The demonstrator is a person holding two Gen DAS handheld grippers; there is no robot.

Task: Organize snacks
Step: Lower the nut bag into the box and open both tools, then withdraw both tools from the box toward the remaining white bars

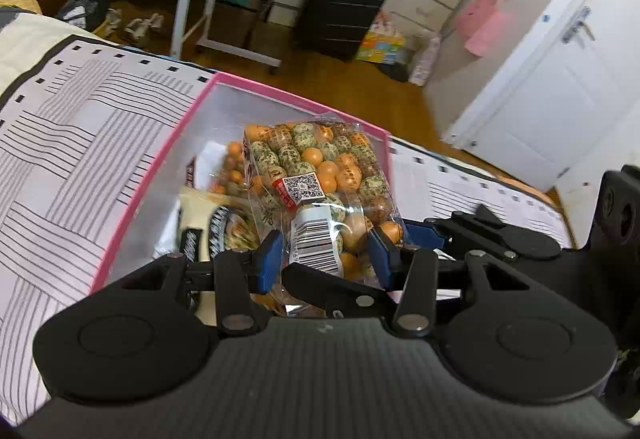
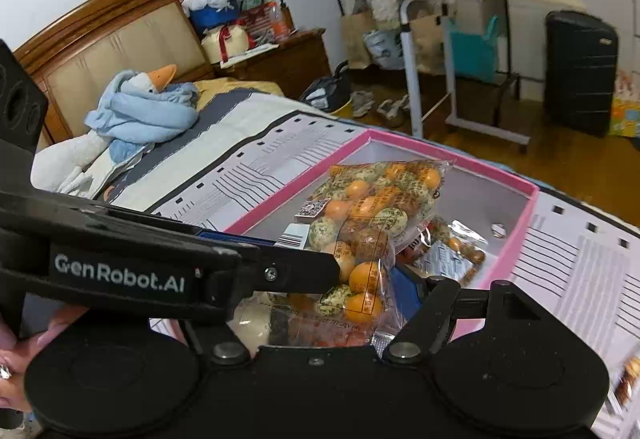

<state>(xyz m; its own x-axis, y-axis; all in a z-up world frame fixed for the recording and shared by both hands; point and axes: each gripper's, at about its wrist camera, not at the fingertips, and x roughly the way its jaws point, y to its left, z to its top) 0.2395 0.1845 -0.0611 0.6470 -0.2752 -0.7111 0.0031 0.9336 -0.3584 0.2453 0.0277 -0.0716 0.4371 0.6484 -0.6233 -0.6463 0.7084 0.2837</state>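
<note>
Both grippers over my pink box (image 1: pixel 160 167)

Left gripper (image 1: pixel 326 251) clamps the snack bag (image 1: pixel 316 175) above the box on the striped bedspread (image 1: pixel 72 127); right gripper (image 2: pixel 360 295) grip unclear; suitcase (image 1: pixel 344 3) beyond.

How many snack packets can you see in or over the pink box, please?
3: a clear bag of coated nuts in the left gripper, another nut bag beneath, a printed packet beside. Others may be hidden.
</note>
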